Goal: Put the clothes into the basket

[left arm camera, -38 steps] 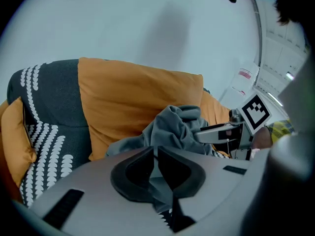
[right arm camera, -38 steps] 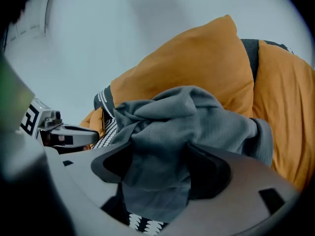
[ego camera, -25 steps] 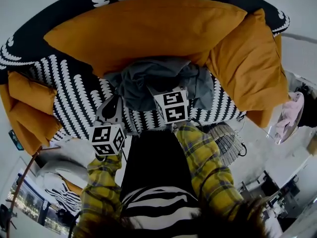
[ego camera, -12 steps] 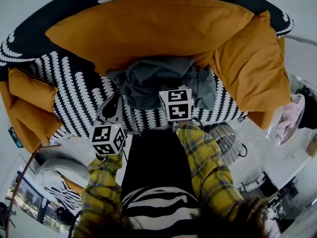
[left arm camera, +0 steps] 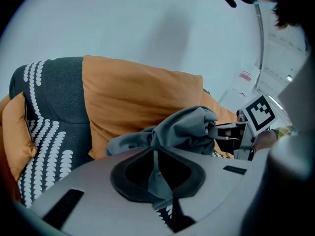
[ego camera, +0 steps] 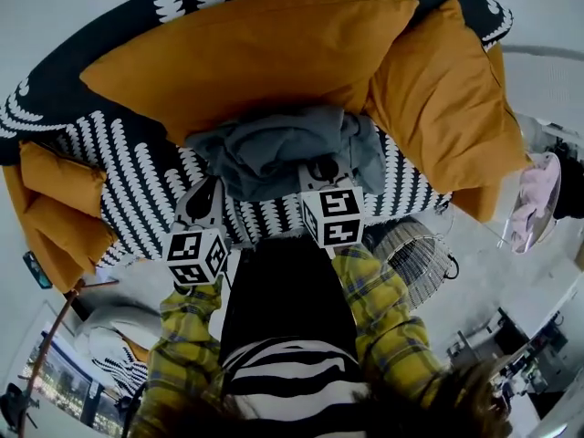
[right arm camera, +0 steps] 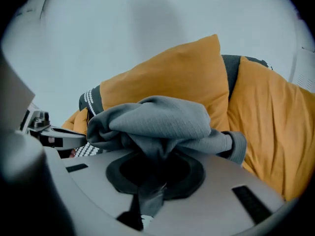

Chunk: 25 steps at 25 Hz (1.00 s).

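A grey garment (ego camera: pixel 278 149) lies bunched on the black-and-white patterned sofa seat (ego camera: pixel 137 190), in front of the big orange cushion (ego camera: pixel 246 53). My left gripper (ego camera: pixel 213 188) is shut on a strip at the garment's left edge; the left gripper view shows grey cloth (left arm camera: pixel 187 129) pinched in my left gripper (left arm camera: pixel 158 171). My right gripper (ego camera: pixel 319 169) has just been closing its jaws and is shut on a fold at the garment's right side. In the right gripper view the grey cloth (right arm camera: pixel 157 119) hangs raised in a heap over my right gripper (right arm camera: pixel 152 183). The wire basket (ego camera: pixel 417 261) stands on the floor at the lower right.
Orange cushions sit at the sofa's right (ego camera: pixel 447 99) and left (ego camera: pixel 59 181) ends. A clear round stand with pink cloth (ego camera: pixel 532 199) is at the far right. A pale cushion (ego camera: pixel 114 322) lies on the floor at the lower left.
My right gripper has closed on the grey garment and pulled up and back toward the sofa's front edge, gathering the cloth with it. The left gripper has stayed put, still shut.
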Each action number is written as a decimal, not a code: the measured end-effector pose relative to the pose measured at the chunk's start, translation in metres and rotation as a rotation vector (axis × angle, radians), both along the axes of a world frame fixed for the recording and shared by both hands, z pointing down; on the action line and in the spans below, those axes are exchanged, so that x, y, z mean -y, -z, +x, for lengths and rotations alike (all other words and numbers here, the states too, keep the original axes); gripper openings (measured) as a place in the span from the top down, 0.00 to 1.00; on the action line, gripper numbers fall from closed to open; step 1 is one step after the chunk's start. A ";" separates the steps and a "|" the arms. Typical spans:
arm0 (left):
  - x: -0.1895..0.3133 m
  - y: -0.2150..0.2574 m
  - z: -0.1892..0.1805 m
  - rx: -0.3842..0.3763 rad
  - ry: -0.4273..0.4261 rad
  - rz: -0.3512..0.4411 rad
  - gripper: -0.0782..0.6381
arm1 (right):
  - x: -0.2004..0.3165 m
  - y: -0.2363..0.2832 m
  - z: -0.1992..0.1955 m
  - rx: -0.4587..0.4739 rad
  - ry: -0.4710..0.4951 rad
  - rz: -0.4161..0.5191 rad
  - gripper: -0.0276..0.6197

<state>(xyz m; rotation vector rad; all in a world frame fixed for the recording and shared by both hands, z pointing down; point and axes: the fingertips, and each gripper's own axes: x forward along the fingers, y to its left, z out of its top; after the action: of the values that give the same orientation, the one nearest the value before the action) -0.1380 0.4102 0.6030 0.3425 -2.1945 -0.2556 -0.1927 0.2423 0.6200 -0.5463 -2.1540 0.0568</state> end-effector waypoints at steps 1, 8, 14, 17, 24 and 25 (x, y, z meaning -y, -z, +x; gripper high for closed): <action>0.003 0.002 0.001 0.006 -0.015 0.002 0.85 | 0.004 0.008 0.003 0.014 -0.011 -0.005 0.83; 0.043 0.017 0.005 0.044 -0.123 0.038 0.84 | 0.056 0.063 0.023 0.098 -0.115 -0.052 0.84; 0.081 0.031 0.013 0.073 -0.207 0.058 0.69 | 0.102 0.109 0.044 0.167 -0.224 -0.091 0.84; 0.105 0.033 0.016 0.088 -0.262 0.060 0.64 | 0.129 0.125 0.055 0.185 -0.265 -0.093 0.84; 0.126 0.015 0.024 0.076 -0.326 0.030 0.60 | 0.175 0.117 0.083 0.147 -0.325 -0.042 0.84; 0.127 0.010 0.023 0.073 -0.332 0.020 0.59 | 0.180 0.111 0.086 0.134 -0.333 -0.039 0.84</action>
<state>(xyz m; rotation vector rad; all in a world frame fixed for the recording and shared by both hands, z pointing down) -0.1145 0.2831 0.5934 0.7274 -2.1658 -0.0819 -0.1071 0.0619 0.5087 -0.2124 -2.3604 0.2521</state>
